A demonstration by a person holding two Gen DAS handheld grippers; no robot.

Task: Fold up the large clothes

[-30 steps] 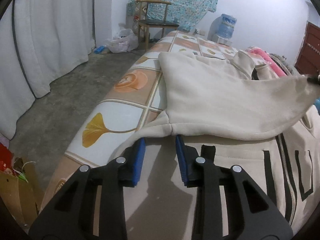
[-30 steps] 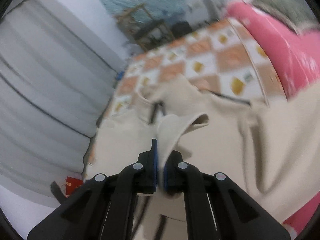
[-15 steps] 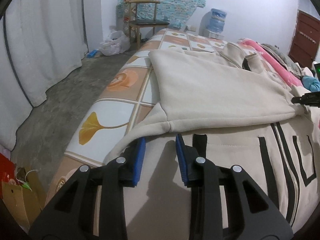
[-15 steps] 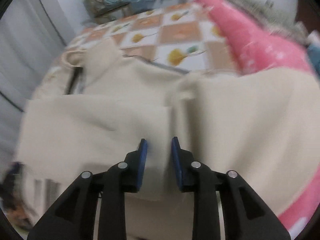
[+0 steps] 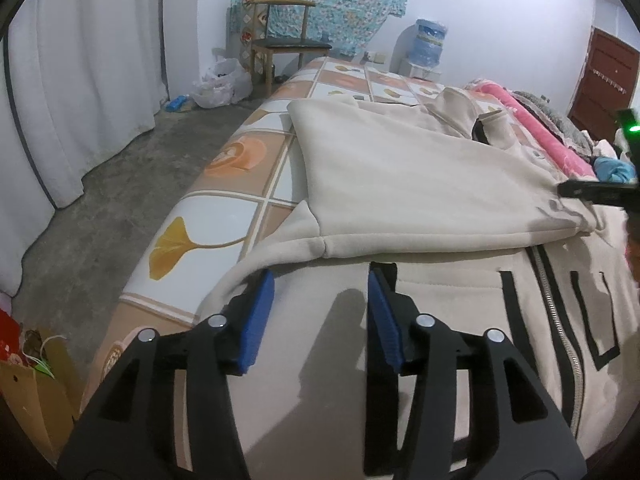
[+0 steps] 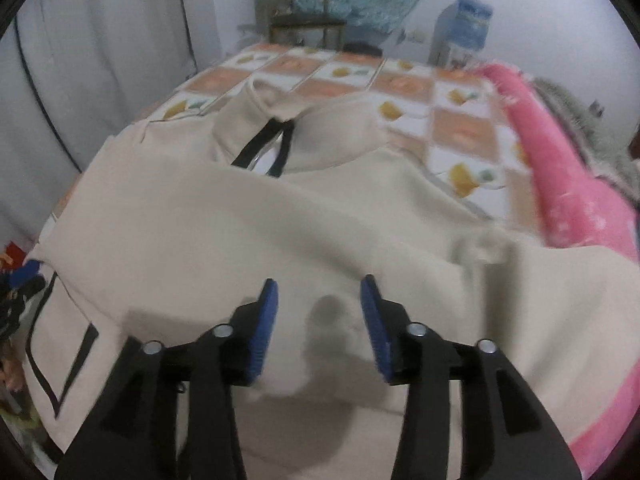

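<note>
A cream zip-up jacket [image 5: 420, 184] with black trim lies on the bed. One sleeve is folded flat across its chest, with the cuff near the zipper [image 5: 558, 320]. My left gripper [image 5: 320, 284] is open and empty, just above the jacket's lower left side. My right gripper [image 6: 318, 296] is open and empty over the folded sleeve [image 6: 240, 240]. It also shows at the right edge of the left wrist view [image 5: 600, 192]. The collar [image 6: 276, 112] lies at the far end.
The bed has a patterned sheet [image 5: 240, 168] with orange leaf squares. A pink blanket [image 6: 568, 176] runs along the right side. A wooden chair [image 5: 288, 40], a water bottle [image 5: 430, 40], a plastic bag [image 5: 220, 84] and white curtains [image 5: 80, 80] stand beyond the bed.
My right gripper carried the sleeve across the jacket, opened and let it go. The sleeve now lies flat on the chest. My left gripper has opened a little wider.
</note>
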